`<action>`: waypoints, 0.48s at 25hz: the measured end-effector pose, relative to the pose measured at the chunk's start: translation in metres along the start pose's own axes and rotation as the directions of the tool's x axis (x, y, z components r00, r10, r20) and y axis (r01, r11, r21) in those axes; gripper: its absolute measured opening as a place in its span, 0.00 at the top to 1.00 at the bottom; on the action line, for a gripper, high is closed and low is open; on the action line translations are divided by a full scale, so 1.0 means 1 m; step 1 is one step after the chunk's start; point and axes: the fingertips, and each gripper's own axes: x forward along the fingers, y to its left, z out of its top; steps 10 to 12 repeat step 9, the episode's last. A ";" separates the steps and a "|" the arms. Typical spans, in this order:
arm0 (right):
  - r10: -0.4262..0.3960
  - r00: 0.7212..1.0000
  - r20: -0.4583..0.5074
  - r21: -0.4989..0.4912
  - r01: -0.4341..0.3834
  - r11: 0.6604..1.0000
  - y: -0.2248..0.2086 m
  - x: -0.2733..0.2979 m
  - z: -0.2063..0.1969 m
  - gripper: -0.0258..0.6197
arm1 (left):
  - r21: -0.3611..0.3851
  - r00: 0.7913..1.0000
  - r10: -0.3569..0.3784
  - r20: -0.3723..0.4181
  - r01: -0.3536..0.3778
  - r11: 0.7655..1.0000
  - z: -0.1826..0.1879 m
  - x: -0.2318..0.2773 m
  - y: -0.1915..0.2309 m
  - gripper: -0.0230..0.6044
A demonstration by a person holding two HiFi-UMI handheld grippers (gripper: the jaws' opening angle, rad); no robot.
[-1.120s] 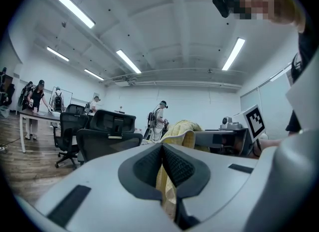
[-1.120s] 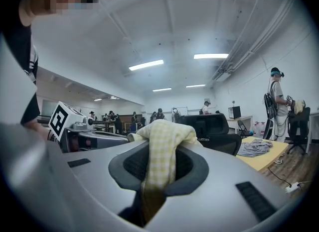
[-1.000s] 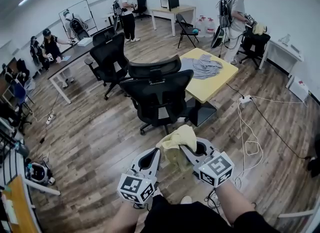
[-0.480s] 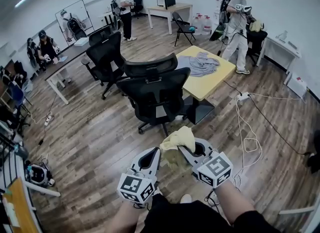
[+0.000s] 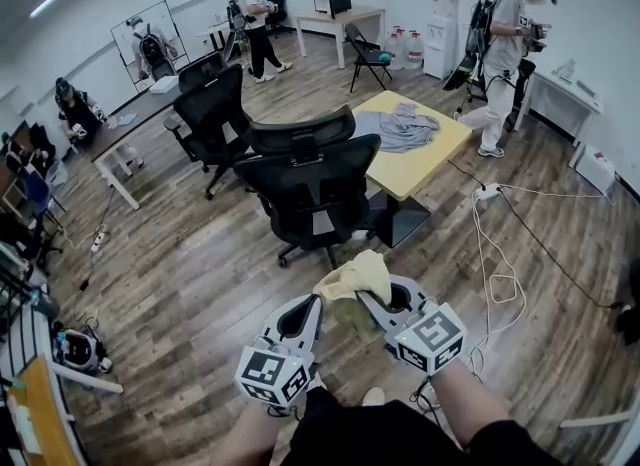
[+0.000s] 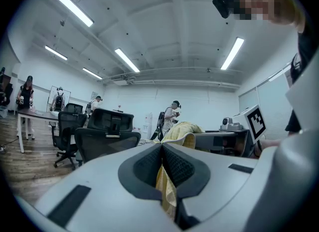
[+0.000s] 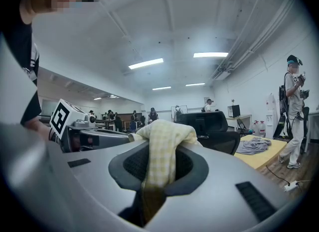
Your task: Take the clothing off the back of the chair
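While left gripper (image 5: 314, 301) and right gripper (image 5: 364, 297) jaws pinch the garment (image 5: 358, 274), a black chair (image 5: 315, 189) stands ahead.

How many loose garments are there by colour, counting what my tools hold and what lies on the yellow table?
Yellow garment: 1, gripped by the left tool and the right tool
Grey garment: 1, on the yellow table
Total: 2

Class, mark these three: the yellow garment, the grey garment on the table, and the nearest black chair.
yellow garment (image 5: 358, 276), head view, its bunched top fold.
grey garment (image 5: 402, 128), head view, its crumpled middle.
black chair (image 5: 318, 186), head view, its backrest.
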 end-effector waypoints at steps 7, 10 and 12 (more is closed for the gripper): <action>0.004 1.000 0.001 0.003 -0.004 1.000 0.002 -0.001 0.000 0.86 | 0.004 1.000 -0.003 -0.005 0.003 1.000 0.001 -0.001 -0.001 0.94; 0.004 1.000 -0.001 0.002 -0.004 1.000 0.003 -0.001 0.001 0.86 | 0.004 1.000 -0.004 -0.004 0.004 1.000 0.001 -0.001 -0.002 0.94; 0.004 1.000 -0.001 0.002 -0.004 1.000 0.003 -0.001 0.001 0.86 | 0.004 1.000 -0.004 -0.004 0.004 1.000 0.001 -0.001 -0.002 0.94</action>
